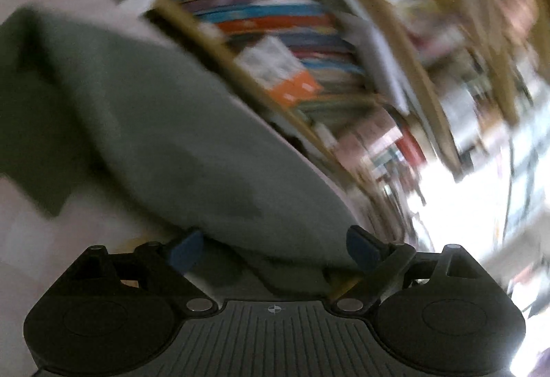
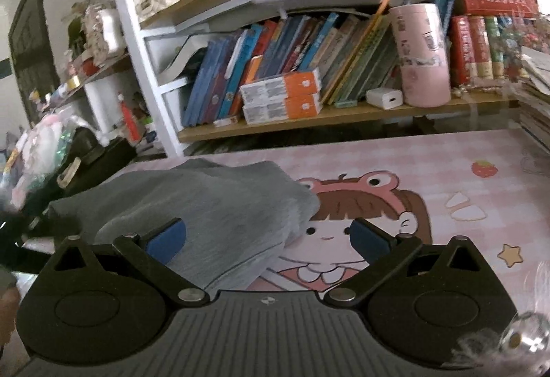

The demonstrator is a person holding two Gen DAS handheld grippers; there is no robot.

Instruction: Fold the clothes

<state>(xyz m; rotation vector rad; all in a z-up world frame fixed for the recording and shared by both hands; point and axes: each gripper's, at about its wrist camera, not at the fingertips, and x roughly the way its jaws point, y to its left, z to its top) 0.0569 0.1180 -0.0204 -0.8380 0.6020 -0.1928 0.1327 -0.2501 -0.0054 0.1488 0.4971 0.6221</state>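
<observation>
Two wrist views, and yours on the left is heavily motion-blurred and tilted. Bench carries a pink checked mat with a cartoon girl in a frog hat, a strawberry and a star printed on it. Far behind it runs a bookshelf packed with leaning books, two orange-and-white boxes stacked, a white charger and a pink cylinder to the right. Far left there's a white frame with trinkets and a dark door.

Grey garment lies bunched on the left part of the bench, several layers showing at its near edge, partly covering the cartoon print.

Your right gripper sits low at the near edge, level, jaws wide apart, left blue pad over the grey cloth, right pad over bare mat; cannot tell if either touches.

Your left gripper is rolled sideways, shelf running diagonally. Its jaws are apart too, with the garment filling the gap and draping over the base; not clamped as far as shows.
</observation>
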